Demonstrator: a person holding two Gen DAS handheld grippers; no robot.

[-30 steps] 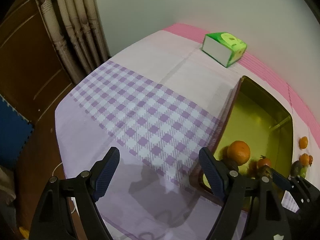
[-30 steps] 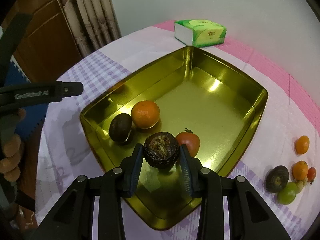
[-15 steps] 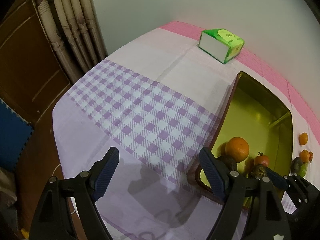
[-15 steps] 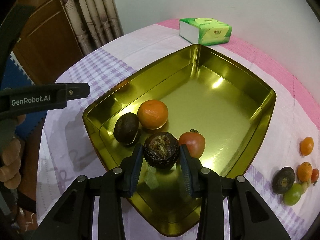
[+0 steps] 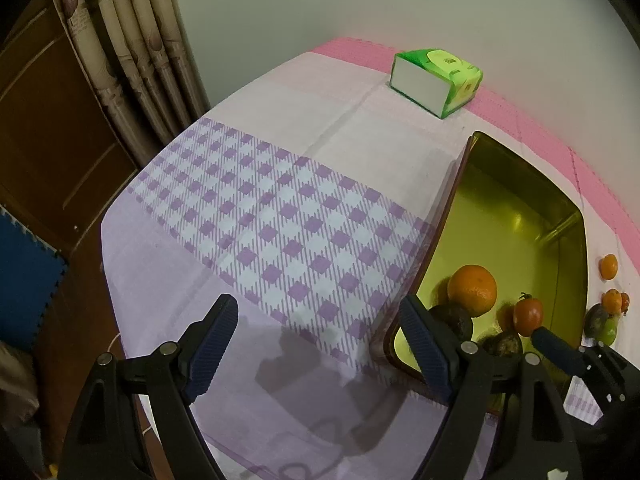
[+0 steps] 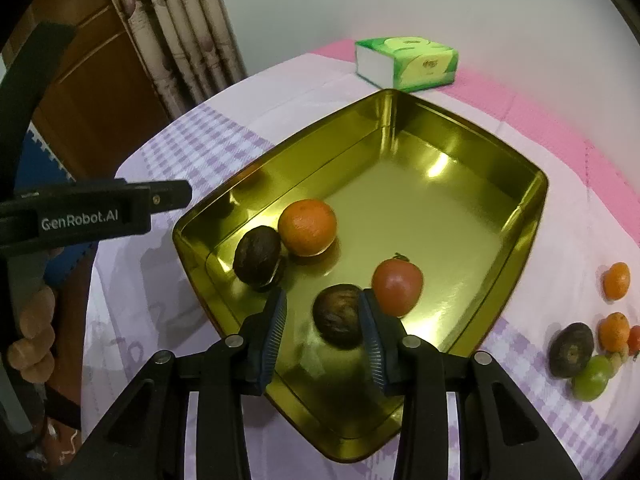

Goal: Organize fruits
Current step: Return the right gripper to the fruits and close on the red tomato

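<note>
A gold tray (image 6: 532, 216) sits on the checked cloth. In it lie an orange (image 6: 307, 226), a dark passion fruit (image 6: 256, 255), a red tomato (image 6: 397, 287) and a second wrinkled dark fruit (image 6: 338, 315). My right gripper (image 6: 322, 334) is open over the tray's near corner, and the wrinkled fruit sits loose between its fingers, close to the right one. My left gripper (image 5: 320, 344) is open and empty above the cloth, left of the tray (image 5: 576, 240). Several small fruits (image 6: 592, 344) lie on the cloth right of the tray.
A green tissue box (image 6: 406, 63) stands at the far edge by the wall. Curtains (image 5: 132, 48) and a wooden door stand beyond the table's left edge. The left gripper's body (image 6: 92, 212) reaches in at the left of the right wrist view.
My right gripper has opened and let go of the wrinkled dark fruit, which now rests on the tray floor. The left gripper has barely moved.
</note>
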